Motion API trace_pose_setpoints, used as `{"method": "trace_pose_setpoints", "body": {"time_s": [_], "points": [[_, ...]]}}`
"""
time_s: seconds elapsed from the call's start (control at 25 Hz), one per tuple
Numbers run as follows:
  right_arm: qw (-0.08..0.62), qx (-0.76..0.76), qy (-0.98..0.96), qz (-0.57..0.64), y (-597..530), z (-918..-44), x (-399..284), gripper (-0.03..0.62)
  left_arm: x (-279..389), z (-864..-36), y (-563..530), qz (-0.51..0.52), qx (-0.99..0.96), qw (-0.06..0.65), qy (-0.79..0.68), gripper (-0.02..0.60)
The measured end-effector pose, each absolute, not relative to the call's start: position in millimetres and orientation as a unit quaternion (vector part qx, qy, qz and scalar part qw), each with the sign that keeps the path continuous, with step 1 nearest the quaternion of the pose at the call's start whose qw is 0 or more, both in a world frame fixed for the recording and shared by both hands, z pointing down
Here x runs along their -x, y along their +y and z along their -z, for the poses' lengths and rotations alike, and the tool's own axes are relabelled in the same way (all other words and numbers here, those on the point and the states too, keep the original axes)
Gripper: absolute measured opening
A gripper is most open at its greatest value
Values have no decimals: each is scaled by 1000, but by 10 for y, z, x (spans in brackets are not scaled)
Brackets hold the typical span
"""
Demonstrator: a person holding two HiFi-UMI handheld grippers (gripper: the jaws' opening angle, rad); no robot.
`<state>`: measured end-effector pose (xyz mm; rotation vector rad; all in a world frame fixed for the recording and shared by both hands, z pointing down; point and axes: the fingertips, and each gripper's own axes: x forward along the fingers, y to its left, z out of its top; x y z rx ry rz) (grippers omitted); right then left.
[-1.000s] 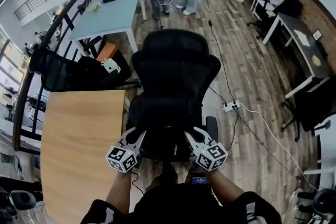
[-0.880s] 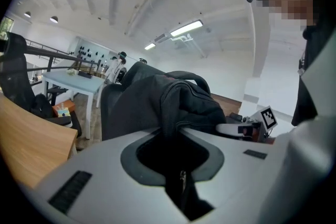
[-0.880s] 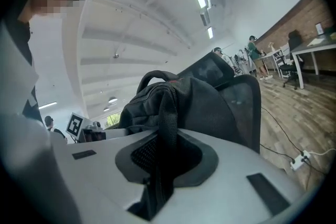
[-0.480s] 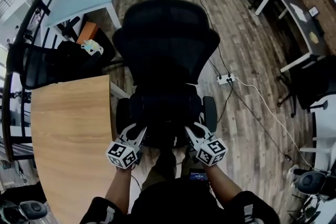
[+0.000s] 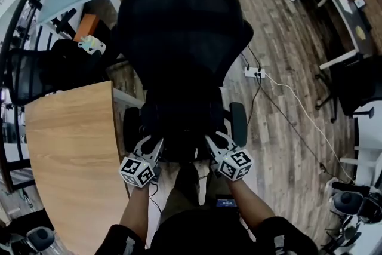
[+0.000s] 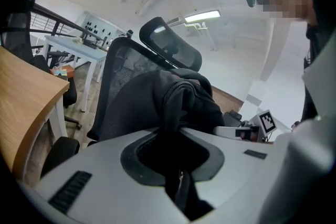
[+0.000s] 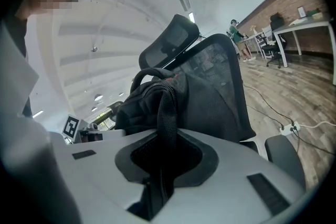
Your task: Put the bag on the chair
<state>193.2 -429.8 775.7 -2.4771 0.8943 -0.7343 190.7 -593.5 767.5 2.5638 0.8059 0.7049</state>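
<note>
Left claw (image 5: pixel 151 145) clamped on a black strap (image 6: pixel 175 113) of the bag (image 6: pixel 185 93). Right claw (image 5: pixel 212 143) likewise pinching a strap. Bag located over the chair (image 5: pixel 179 27) seat, against its backrest, between the armrests. Contact with seat not confirmed.

A black office chair (image 5: pixel 179 33) fills the middle, its back toward the top. The left gripper (image 5: pixel 153 144) and right gripper (image 5: pixel 213 141) reach to the seat's near edge, either side of a black bag (image 5: pixel 179 140) — hard to tell from the dark seat. A wooden worktop (image 5: pixel 65 152) lies left; a power strip (image 5: pixel 253 73) lies on the floor, right.
</note>
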Motion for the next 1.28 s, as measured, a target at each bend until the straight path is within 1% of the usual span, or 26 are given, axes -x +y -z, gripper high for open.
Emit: {"method": "trace_pose_setpoints", "body": {"time_s": [0.12, 0.36, 0.48, 0.96, 1.28], "points": [[181, 893, 323, 258, -4335, -7840, -2168, 60, -2131, -7768, -5955, -250, -912, 167, 279, 58], [138, 909, 296, 258, -4234, -8021, -2675, 60, -2634, -7938, -5858, -272, -914, 119, 277, 60], [130, 913, 285, 262, -4228, -8114, -2891, 60, -2870, -8029, -5860, -281, -917, 100, 264, 61], [106, 911, 276, 286, -4194, -8553, -3634, 61, -3562, -8425, -5850, -323, -911, 93, 238, 69], [82, 909, 284, 294, -4198, -8688, -3710, 69, -3649, -8576, -5879, -329, -913, 94, 223, 81]]}}
